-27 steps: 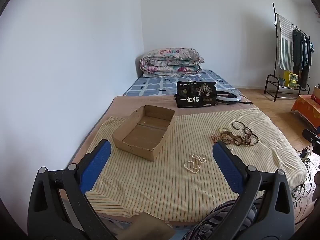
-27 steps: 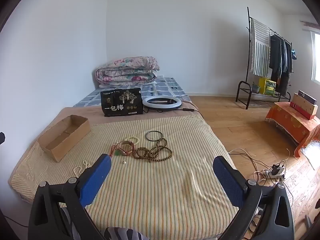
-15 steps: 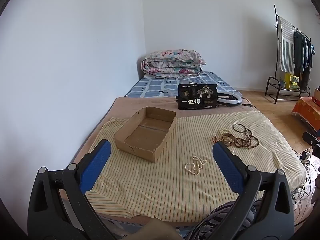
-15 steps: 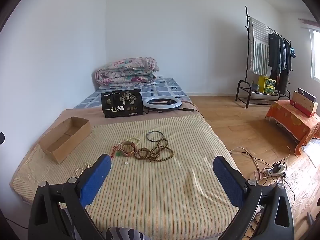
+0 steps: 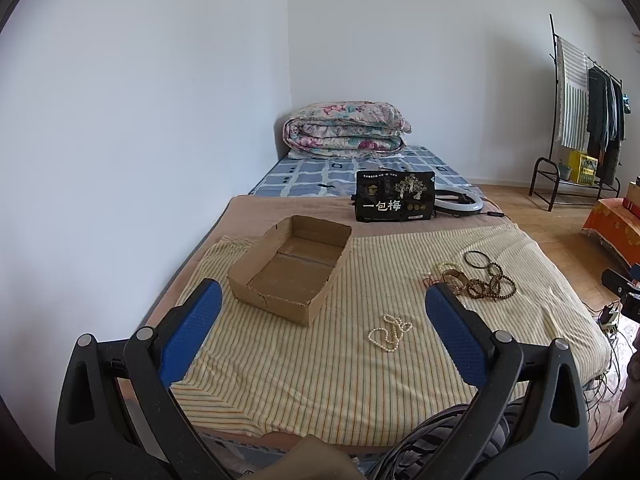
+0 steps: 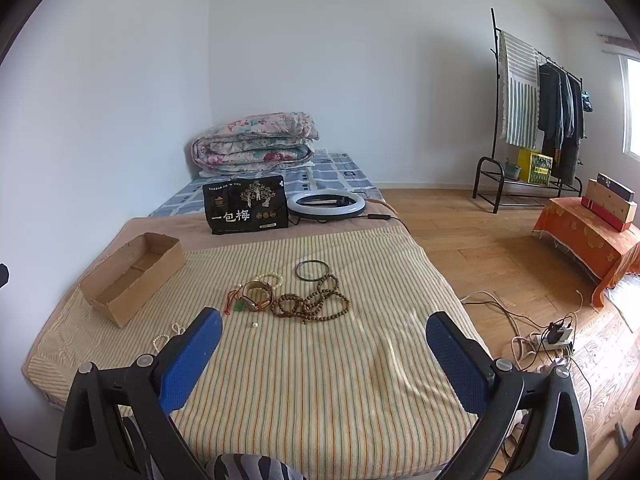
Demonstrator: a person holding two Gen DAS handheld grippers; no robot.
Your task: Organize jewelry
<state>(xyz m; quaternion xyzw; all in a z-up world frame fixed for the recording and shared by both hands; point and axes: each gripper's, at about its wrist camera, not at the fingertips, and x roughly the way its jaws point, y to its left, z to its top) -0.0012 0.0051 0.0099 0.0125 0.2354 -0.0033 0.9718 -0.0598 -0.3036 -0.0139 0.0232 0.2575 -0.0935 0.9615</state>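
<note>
- A bed covered with a yellow striped cloth fills the lower half of both wrist views, seen from its foot end
- The left gripper, black with blue pads, hangs above the near edge of the cloth – its jaws are spread wide with nothing between them
- The right gripper, of the same make, hangs above the near right part of the bed, jaws likewise spread wide and holding nothing
- An open shallow brown cardboard box sits on the left side of the cloth, tilted at an angle to the bed's edges; nothing shows inside it
- A white pearl necklace lies loosely coiled by itself on the cloth, near the box's right corner and apart from the other jewelry
- A cluster of jewelry lies toward the middle right of the bed: long strings of brown wooden beads, a thin dark bangle, a pale bead bracelet, a gold-toned watch-like band and a red cord with a small green pendant – several of these touch or overlap
- A single small white bead lies just in front of the cluster
- Farther back stand a black printed bag with white characters and a white ring light just beside it
- A folded floral quilt rests at the head of the bed against the white wall
- A black clothes rack stands on the wooden floor at right
</note>
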